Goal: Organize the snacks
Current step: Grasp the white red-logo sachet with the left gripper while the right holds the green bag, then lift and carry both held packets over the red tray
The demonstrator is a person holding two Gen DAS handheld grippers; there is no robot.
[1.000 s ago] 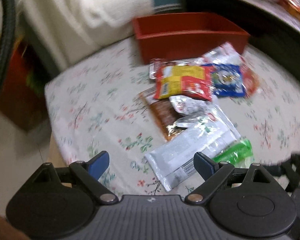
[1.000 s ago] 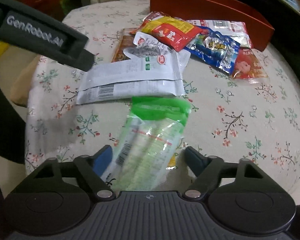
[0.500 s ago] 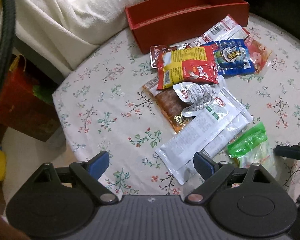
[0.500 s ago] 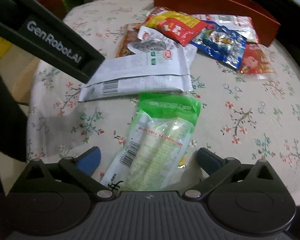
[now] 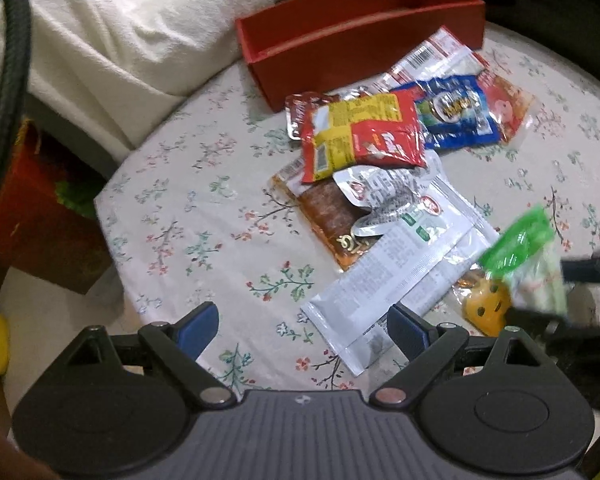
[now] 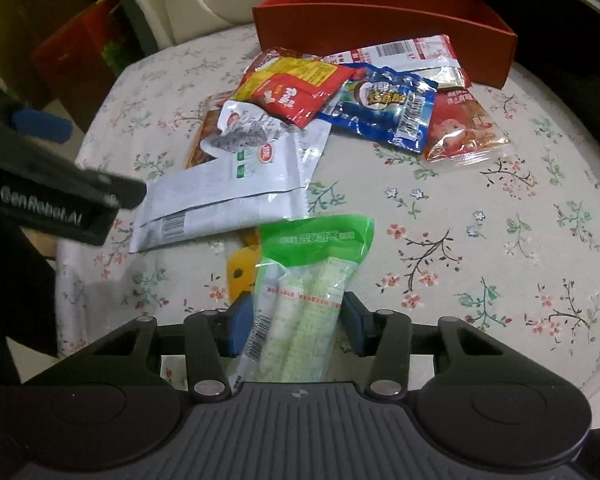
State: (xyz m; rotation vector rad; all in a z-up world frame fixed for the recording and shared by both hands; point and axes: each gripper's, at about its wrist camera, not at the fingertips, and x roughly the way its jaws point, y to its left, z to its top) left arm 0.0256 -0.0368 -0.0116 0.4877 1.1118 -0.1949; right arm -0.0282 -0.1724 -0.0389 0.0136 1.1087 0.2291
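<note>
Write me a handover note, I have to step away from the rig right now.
Right gripper: jaws have just closed on the green-topped snack pack, lifted off the table.
Left gripper: open, empty, over the white pouch.
Red box: at the far table edge, nothing visible inside.
Remaining snacks lie piled on the floral tablecloth before the box; a yellow packet lies beneath the lifted pack.
Done: first grasp.
Left: box everything.
</note>
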